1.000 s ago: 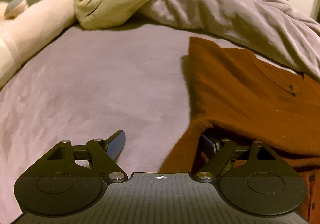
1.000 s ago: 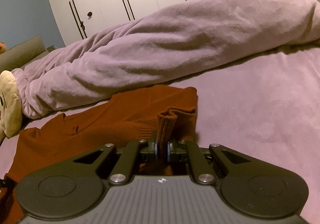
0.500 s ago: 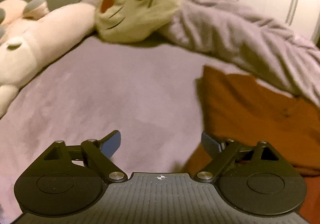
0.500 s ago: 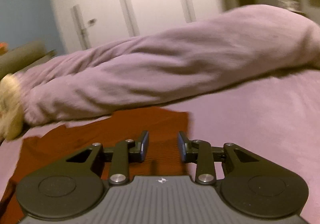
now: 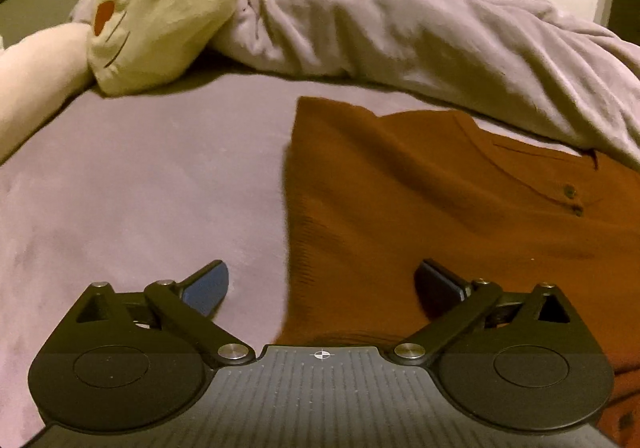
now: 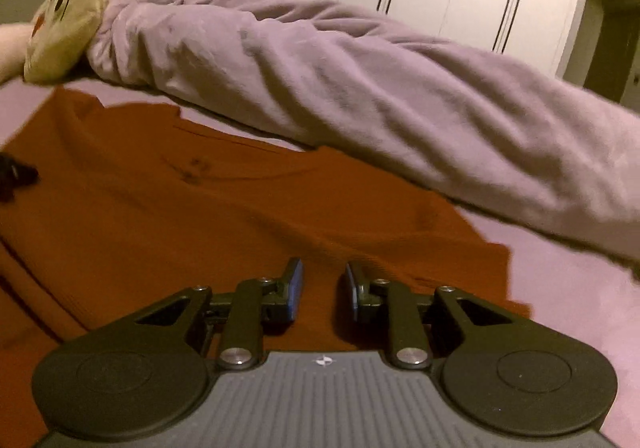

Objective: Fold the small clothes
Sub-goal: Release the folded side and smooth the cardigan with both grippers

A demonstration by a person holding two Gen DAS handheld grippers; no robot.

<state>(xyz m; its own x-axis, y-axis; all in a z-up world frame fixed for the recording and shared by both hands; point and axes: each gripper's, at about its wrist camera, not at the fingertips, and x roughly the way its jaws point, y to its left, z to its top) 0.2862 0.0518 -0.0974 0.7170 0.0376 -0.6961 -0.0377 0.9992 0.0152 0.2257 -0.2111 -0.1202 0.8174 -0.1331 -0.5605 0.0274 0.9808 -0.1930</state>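
A rust-brown knitted top [image 5: 420, 208] is lying flat on the bed [image 5: 140, 188], its neckline and small buttons toward the rumpled mauve duvet [image 5: 420, 28], its length running toward the camera. The knit is ribbed and soft. The left gripper [image 5: 320, 280] is opening its fingers wide astride the top's edge; the right gripper [image 6: 322, 288] is narrowing its fingers above the cloth, gripping nothing

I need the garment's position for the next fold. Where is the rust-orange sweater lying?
The rust-orange sweater lies flat on the purple bedsheet, right of centre in the left wrist view, just in front of the rumpled purple duvet.
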